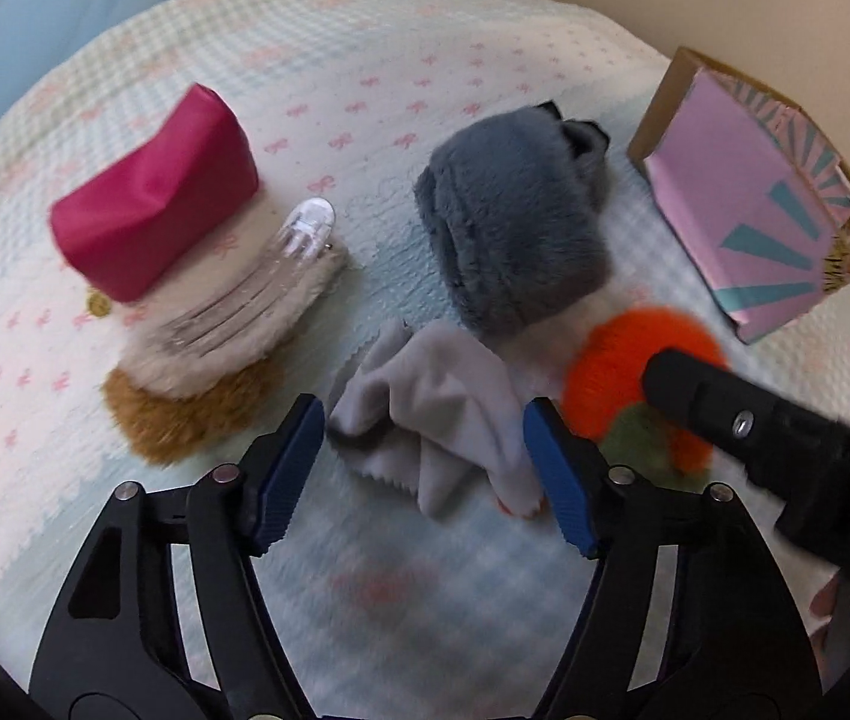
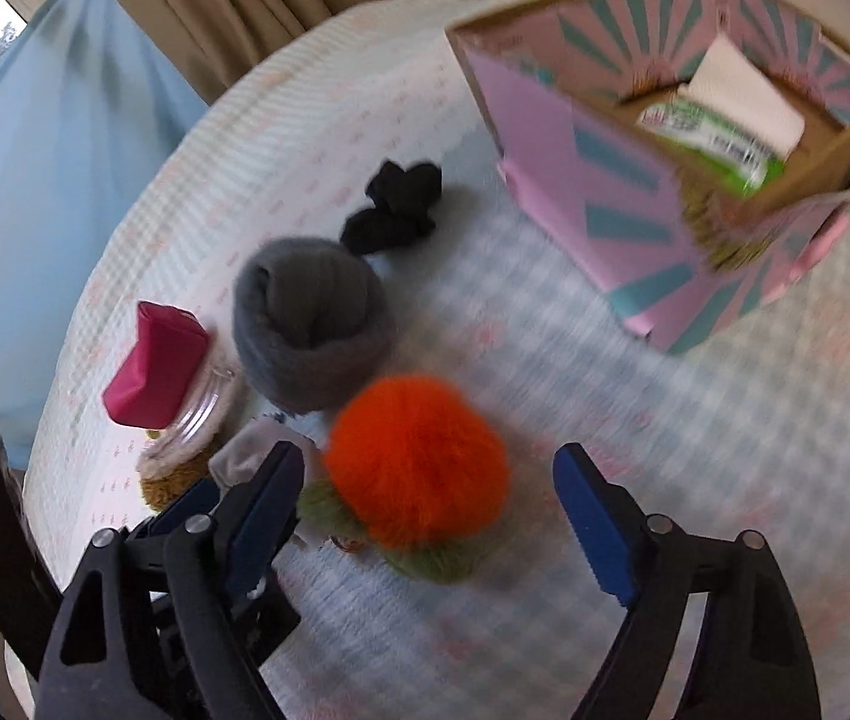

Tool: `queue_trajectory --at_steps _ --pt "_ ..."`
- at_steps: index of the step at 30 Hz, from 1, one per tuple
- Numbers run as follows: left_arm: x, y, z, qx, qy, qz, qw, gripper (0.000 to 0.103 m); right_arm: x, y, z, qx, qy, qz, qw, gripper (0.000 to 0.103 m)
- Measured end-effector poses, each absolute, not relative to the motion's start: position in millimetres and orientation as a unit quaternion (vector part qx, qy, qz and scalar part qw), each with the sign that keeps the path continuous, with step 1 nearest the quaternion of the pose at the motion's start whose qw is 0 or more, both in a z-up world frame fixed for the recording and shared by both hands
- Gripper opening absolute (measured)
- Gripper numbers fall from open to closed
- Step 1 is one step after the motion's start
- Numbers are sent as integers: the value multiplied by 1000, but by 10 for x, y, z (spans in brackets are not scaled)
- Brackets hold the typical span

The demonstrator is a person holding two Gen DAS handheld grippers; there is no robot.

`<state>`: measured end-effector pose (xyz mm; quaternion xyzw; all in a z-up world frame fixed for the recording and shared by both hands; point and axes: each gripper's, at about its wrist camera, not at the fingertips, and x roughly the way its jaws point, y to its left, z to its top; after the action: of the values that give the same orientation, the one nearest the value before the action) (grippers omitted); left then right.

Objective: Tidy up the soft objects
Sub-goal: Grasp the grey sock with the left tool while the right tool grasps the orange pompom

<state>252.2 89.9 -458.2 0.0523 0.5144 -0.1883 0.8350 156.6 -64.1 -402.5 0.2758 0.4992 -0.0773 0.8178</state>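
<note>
left wrist view, from left to right: a magenta pouch [image 1: 155,204] rests on a cream fluffy item [image 1: 227,336] with a clear plastic part [image 1: 308,228] on top, and that sits on a tan fuzzy piece [image 1: 185,420], all on a pale quilted bedspread [image 1: 365,60] printed with pink bows. the left gripper [image 1: 425,471] is spread wide with its blue pads either side of a crumpled grey cloth [image 1: 443,408], not closed on it. behind the cloth lies a grey furry muff [image 1: 515,228], then an orange pompom [image 1: 611,372] on a green fuzzy base [image 1: 635,432], then a pink and teal cardboard box [image 1: 755,210] at the far right. right wrist view: the right gripper [image 2: 428,516] is released, fingers wide apart around the orange pompom [image 2: 419,456] without clamping it. a black fabric piece [image 2: 395,207] lies beyond the muff [image 2: 311,336]. the open box [image 2: 545,138] holds a white folded sheet [image 2: 743,90] and a green and white packet [image 2: 719,144]; its print is too blurred to read.
</note>
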Motion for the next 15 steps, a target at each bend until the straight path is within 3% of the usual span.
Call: queue_trajectory --at_steps 2,7,12,15 --pt "2551 882 -4647 55 516 -190 833 61 1608 -631 -4123 289 505 -72 810 72" --pt "2588 849 -4698 59 516 -194 833 51 1707 -612 -4261 294 512 -72 804 63" --pt "2598 871 -4691 57 514 -190 834 31 1734 -574 -4332 293 515 -72 802 53" --pt "2576 842 -4690 69 510 -195 835 25 1752 -535 -4337 288 514 -65 806 43"
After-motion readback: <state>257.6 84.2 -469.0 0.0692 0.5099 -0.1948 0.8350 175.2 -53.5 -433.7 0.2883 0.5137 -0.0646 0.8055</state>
